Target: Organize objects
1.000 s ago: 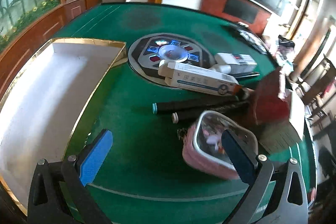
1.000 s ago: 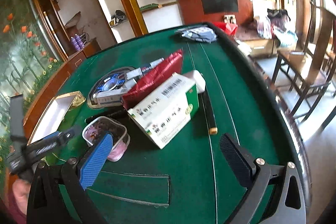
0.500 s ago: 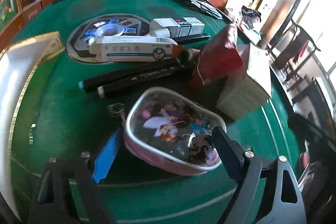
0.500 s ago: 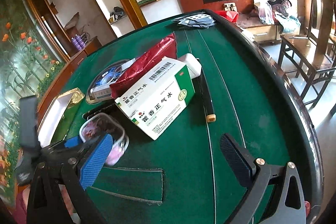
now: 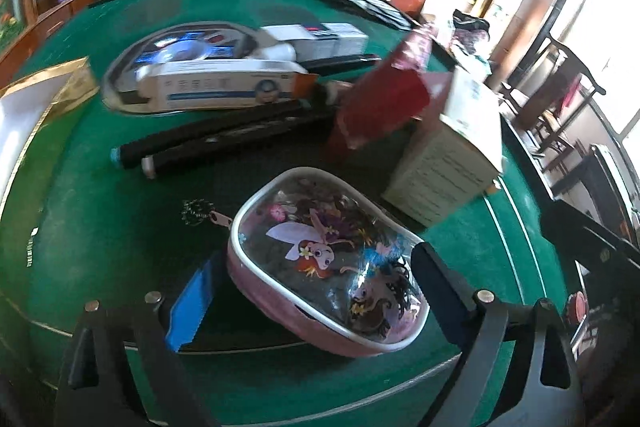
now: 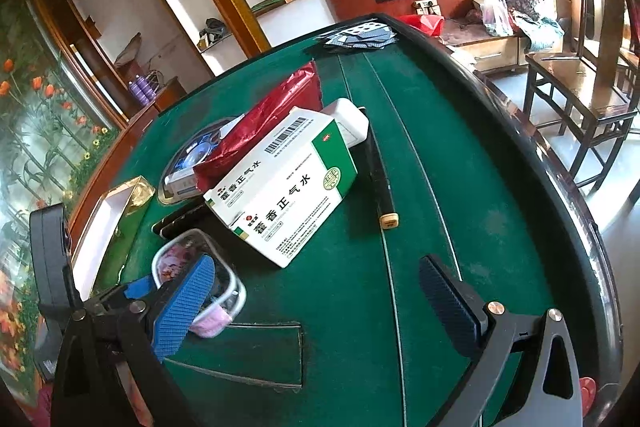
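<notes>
On the green counter (image 5: 120,227), the left gripper (image 5: 308,291) straddles a pink pouch (image 5: 324,263), its jaws just reopening; the right gripper (image 6: 320,291) gapes beside it.

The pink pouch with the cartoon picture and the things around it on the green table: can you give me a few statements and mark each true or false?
1. The pink pouch lies between the fingers of the left gripper. True.
2. The right gripper holds the green and white box. False: it is open with nothing between its fingers; the box lies on the green table.
3. Two black markers lie side by side beyond the pouch. True.
4. The gold-edged tray is full of boxes. False: the part of its white inside that shows is bare.
5. The red packet lies flat. False: it leans against the box.
</notes>
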A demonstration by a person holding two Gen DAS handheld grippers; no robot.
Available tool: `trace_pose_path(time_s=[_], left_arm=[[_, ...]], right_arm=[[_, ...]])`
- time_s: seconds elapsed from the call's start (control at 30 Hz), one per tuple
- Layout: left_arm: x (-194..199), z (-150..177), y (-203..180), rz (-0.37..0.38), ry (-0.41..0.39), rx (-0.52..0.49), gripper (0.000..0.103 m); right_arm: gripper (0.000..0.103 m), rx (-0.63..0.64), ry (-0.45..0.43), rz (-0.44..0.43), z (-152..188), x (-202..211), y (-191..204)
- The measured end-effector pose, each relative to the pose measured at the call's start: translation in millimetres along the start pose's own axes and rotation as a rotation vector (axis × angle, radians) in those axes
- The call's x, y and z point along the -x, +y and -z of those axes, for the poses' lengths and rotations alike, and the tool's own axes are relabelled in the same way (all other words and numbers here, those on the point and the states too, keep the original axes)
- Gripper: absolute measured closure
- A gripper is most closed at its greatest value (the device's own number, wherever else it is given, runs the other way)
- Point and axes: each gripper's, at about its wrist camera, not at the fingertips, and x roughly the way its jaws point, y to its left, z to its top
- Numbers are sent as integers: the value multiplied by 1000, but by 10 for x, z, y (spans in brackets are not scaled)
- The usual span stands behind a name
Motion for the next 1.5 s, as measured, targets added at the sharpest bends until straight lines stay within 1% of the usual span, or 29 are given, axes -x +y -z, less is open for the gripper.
trace_pose_path(time_s=[0.07,0.13,0.2,0.27,0.3,0.33,0.4,0.43,0.47,0.5,0.53,0.6,0.63,0.67,0.73,0.8,0.87,0.9,1.03,1.1,1.13,1.2,1.23,1.33,1.37,1.4,1.43,1.47,1.5], left_arm=[[-11,-21,-1,5,0,6,10],[19,-15,12,7,0,6,15],[73,-32,63,48,-14,25,45],[134,-69,169,106,-21,66,57],[160,-75,199,113,-26,72,78],[201,-72,239,124,-34,76,78],[228,-71,256,136,-21,73,79],[237,-62,253,141,-16,66,78],[228,-46,254,133,-5,69,62],[195,-25,268,111,18,89,32],[157,4,323,91,38,138,24],[203,56,403,97,15,200,22],[230,84,428,71,27,219,22],[247,103,437,72,30,224,21],[271,148,417,80,26,218,16],[264,166,348,72,15,196,8],[239,162,304,60,7,188,3],[223,154,287,57,5,184,1],[188,134,279,53,-14,158,1],[193,146,299,65,-29,163,1],[196,152,303,72,-35,166,1],[195,155,306,80,-42,169,0],[195,157,321,87,-48,181,0],[177,160,290,82,-55,158,0],[173,163,274,78,-60,137,6],[168,155,258,65,-60,112,40],[172,144,234,36,-64,76,47],[191,129,275,96,-66,89,60],[186,111,324,135,-51,112,66]], right_arm=[[0,1,4,1,-2,-5,12],[0,3,7,-3,2,-9,26],[0,9,10,-2,4,-11,50],[0,12,10,1,1,-3,62],[0,11,12,0,-4,-1,70],[0,10,13,2,-7,1,75],[0,6,12,4,-9,10,79],[0,3,13,3,-8,10,83],[0,0,14,2,-6,8,85],[0,-1,13,6,-7,5,93],[0,-2,14,7,-8,3,101],[0,5,14,6,-4,6,133],[0,14,16,-4,4,10,152],[0,27,19,-18,19,9,180],[0,37,37,-61,47,-20,228],[0,-2,89,-227,86,-110,241],[0,-88,147,-382,113,-232,194],[0,-120,169,-421,119,-290,167],[0,-266,254,-564,135,-584,12],[0,-290,262,-639,144,-639,4],[0,-306,282,-709,151,-678,11],[0,-311,346,-882,216,-771,117],[0,-292,370,-929,255,-795,190],[0,-247,405,-962,353,-841,351],[0,-210,397,-917,371,-801,399],[0,-178,384,-870,365,-751,426],[0,-139,359,-819,367,-689,462],[0,-107,332,-772,361,-632,493],[0,-81,294,-715,334,-548,495]])
